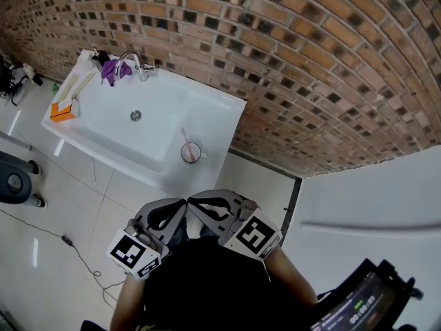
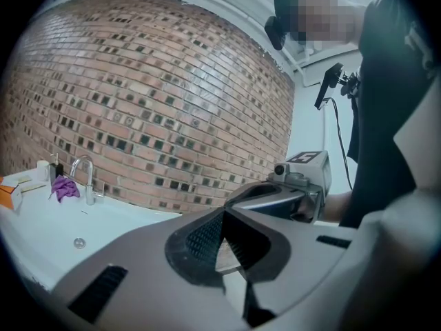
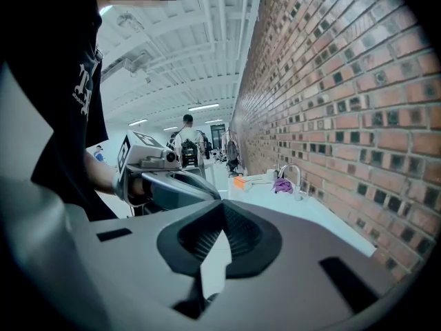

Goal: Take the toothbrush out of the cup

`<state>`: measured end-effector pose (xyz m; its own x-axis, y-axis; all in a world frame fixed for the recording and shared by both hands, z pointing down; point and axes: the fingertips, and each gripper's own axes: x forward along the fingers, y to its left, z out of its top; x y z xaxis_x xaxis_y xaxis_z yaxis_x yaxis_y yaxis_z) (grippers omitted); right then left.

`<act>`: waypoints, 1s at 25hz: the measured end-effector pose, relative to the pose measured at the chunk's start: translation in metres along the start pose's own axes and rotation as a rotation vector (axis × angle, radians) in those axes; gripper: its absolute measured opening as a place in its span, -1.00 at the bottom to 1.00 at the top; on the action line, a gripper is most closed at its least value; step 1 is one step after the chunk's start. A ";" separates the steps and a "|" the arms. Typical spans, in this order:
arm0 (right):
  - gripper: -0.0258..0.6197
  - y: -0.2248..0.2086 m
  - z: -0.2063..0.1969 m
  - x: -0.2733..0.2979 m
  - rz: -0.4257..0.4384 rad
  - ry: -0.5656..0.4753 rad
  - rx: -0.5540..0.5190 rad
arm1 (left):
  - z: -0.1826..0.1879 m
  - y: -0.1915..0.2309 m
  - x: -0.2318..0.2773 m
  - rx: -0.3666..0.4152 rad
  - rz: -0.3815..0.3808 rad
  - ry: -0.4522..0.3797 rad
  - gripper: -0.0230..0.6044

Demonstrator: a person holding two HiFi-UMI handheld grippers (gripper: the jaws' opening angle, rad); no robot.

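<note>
Standing in a cup [image 1: 191, 152] at the near right corner of the washbasin [image 1: 103, 131]: a slim, pale toothbrush [image 1: 184, 136], probably light, stiff and slightly slick, best pinched high on its exposed handle. Held well back, left gripper [image 2: 224, 214] and right gripper [image 3: 222, 209], jaws closed on nothing.

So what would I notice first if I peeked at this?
The big brick wall fills the top. Below it sits a white sink, with a cup holding a toothbrush on its right rim. The left gripper and right gripper hover shut, far from it.
</note>
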<state>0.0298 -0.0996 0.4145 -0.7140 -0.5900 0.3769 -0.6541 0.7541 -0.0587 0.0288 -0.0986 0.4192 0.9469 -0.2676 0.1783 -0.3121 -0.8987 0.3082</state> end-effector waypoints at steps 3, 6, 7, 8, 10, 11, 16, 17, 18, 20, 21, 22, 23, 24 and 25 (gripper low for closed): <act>-0.97 -0.002 0.002 0.006 0.005 0.005 -0.014 | 0.001 0.006 -0.002 -0.005 0.012 -0.002 -0.93; -0.97 -0.004 0.005 0.011 0.009 0.000 -0.029 | 0.003 0.012 -0.003 -0.010 0.024 -0.009 -0.93; -0.97 -0.005 0.006 0.012 0.012 -0.002 -0.032 | 0.004 0.014 -0.003 -0.011 0.026 -0.012 -0.93; -0.97 -0.006 0.007 0.014 0.016 -0.004 -0.034 | 0.004 0.015 -0.003 -0.010 0.029 -0.013 -0.93; -0.97 -0.007 0.010 0.017 0.022 -0.016 -0.036 | 0.005 0.021 -0.005 -0.006 0.040 -0.011 -0.93; -0.97 -0.009 0.012 0.018 0.021 -0.029 -0.035 | 0.006 0.025 -0.008 -0.006 0.051 -0.010 -0.93; -0.97 -0.036 0.014 0.026 -0.049 -0.064 0.021 | 0.008 0.049 -0.025 -0.019 0.115 -0.018 -0.93; -0.97 -0.044 0.011 0.029 -0.074 -0.055 0.036 | 0.008 0.052 -0.028 -0.019 0.124 -0.018 -0.93; -0.97 -0.053 0.007 0.031 -0.099 -0.046 0.050 | 0.009 0.054 -0.031 -0.018 0.133 -0.019 -0.93; -0.97 -0.069 -0.002 0.038 -0.142 -0.026 0.077 | 0.010 0.057 -0.037 -0.021 0.149 -0.025 -0.93; -0.95 -0.077 -0.008 0.041 -0.159 -0.014 0.090 | 0.010 0.058 -0.039 -0.024 0.157 -0.029 -0.93; -0.89 -0.084 -0.016 0.045 -0.176 0.001 0.105 | 0.010 0.059 -0.042 -0.028 0.165 -0.033 -0.93; -0.89 -0.093 -0.025 0.049 -0.193 0.017 0.122 | 0.010 0.060 -0.044 -0.032 0.173 -0.036 -0.93; -0.86 -0.101 -0.036 0.053 -0.213 0.036 0.140 | 0.009 0.061 -0.047 -0.037 0.182 -0.039 -0.93; -0.85 -0.110 -0.045 0.057 -0.233 0.055 0.158 | 0.008 0.061 -0.050 -0.040 0.191 -0.042 -0.93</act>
<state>0.0720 -0.2031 0.4845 -0.5281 -0.7226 0.4461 -0.8329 0.5432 -0.1062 -0.0370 -0.1428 0.4218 0.8725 -0.4466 0.1982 -0.4881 -0.8159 0.3099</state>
